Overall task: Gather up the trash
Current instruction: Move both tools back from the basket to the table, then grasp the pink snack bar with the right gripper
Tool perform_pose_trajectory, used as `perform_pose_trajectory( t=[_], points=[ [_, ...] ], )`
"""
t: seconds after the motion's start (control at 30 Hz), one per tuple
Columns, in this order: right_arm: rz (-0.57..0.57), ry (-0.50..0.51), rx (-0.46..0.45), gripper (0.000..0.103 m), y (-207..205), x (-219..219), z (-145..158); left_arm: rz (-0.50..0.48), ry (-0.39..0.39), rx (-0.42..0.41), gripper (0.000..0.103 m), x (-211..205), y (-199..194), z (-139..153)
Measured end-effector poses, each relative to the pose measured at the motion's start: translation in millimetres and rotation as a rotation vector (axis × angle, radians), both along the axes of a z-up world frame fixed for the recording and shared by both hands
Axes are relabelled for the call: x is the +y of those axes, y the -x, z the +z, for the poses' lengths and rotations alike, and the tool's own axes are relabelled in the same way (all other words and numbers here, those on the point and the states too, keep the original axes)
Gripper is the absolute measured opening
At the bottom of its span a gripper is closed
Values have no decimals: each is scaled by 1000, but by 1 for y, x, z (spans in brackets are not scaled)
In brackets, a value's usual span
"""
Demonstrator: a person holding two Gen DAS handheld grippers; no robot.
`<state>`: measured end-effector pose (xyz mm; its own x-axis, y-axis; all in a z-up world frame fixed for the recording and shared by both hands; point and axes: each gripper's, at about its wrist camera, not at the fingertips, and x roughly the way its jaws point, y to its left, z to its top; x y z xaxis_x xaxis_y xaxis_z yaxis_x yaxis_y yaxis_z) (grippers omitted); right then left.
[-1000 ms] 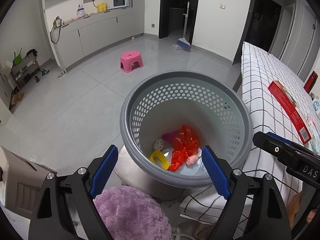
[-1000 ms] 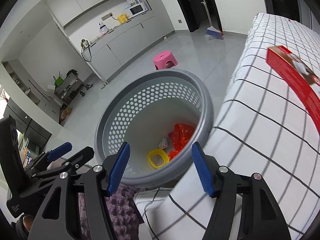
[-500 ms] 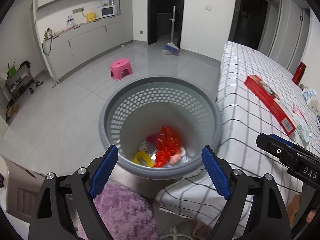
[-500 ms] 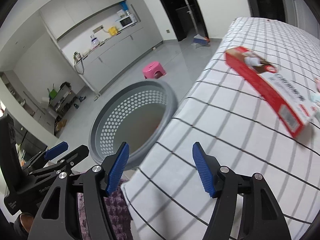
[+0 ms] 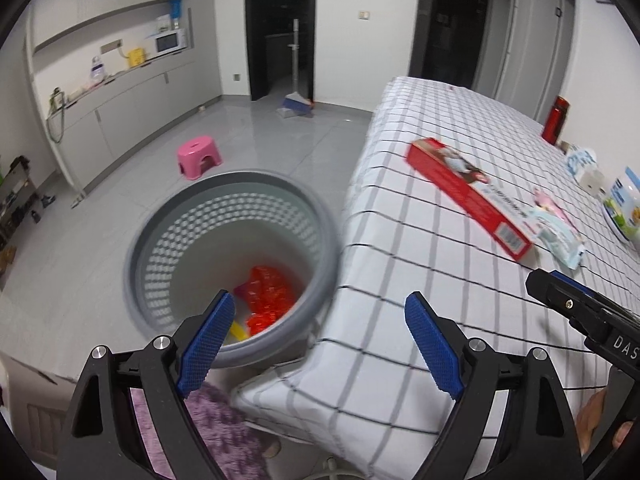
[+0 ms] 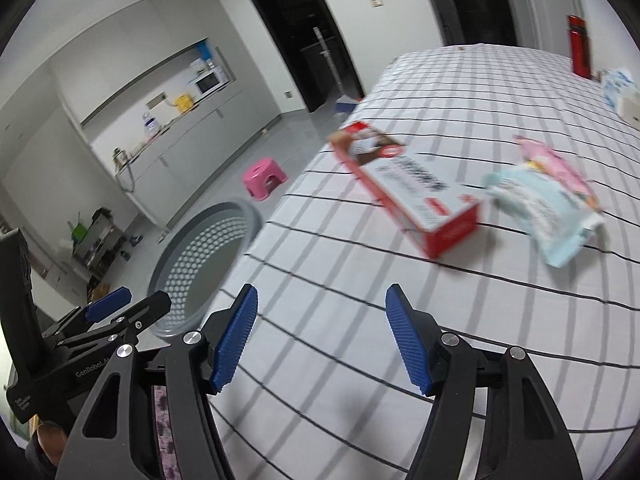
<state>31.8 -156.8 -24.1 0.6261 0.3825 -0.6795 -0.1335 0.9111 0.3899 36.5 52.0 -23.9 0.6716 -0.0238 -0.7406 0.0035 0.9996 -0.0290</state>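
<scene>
A grey perforated basket (image 5: 160, 240) stands on the floor beside the checked table (image 5: 400, 272); it also shows in the right wrist view (image 6: 188, 264). Inside lie a red wrapper (image 5: 268, 296) and a yellow piece (image 5: 240, 330). On the table lie a long red box (image 5: 468, 196) (image 6: 404, 192), a pale blue packet (image 6: 544, 220) (image 5: 560, 236) and a pink packet (image 6: 556, 164). My left gripper (image 5: 316, 344) is open and empty over the table's near corner. My right gripper (image 6: 320, 344) is open and empty over the table, short of the red box.
A red bottle (image 5: 554, 120), a white pack (image 5: 584, 164) and a bowl (image 5: 624, 204) stand at the table's far right. A pink stool (image 5: 198, 156) and a broom (image 5: 296, 100) are on the floor. A purple cushion (image 5: 224, 432) lies below the left gripper.
Both grippers have swung right, away from the basket and over the table. The red box and packets have come into the right wrist view. Both jaws stay open.
</scene>
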Motion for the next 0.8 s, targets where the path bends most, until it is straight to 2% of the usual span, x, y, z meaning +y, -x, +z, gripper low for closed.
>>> perform_pose_trajectory(
  t=[0.5, 0.8],
  points=[
    [-230, 61, 26, 64, 29, -109, -4, -167, 29, 6, 85, -90, -24, -3],
    [-292, 74, 26, 64, 14, -154, -6, -190, 39, 9, 88, -129, -42, 1]
  ],
)
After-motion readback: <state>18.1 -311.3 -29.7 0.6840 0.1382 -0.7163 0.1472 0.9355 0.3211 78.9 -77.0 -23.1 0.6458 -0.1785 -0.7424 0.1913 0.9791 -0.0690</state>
